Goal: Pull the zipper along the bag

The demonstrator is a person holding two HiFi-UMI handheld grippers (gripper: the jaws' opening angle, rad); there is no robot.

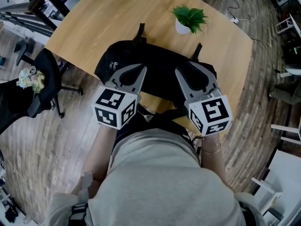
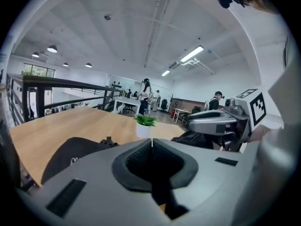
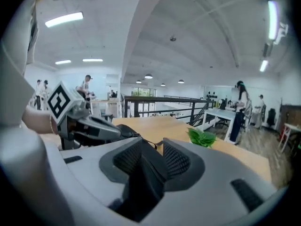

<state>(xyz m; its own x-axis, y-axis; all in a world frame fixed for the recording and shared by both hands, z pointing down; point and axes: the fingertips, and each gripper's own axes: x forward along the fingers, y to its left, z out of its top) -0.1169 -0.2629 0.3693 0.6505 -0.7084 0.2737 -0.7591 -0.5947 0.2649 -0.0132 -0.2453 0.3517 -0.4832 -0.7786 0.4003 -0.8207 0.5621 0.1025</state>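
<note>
The black bag [image 1: 160,62] lies flat on the wooden desk [image 1: 108,18], along the edge nearest the person. Its two straps point toward the far side. A small metal fitting [image 1: 113,65] shows near the bag's left end. A potted plant [image 1: 189,19] stands on the desk just beyond the bag.

Left gripper [image 2: 151,142]: held above the bag's left half, fingers closed tip to tip, nothing between them.

Right gripper [image 3: 157,147]: held above the bag's right half, fingers parted by a narrow gap, nothing between them.

Neither gripper grips the bag.
</note>
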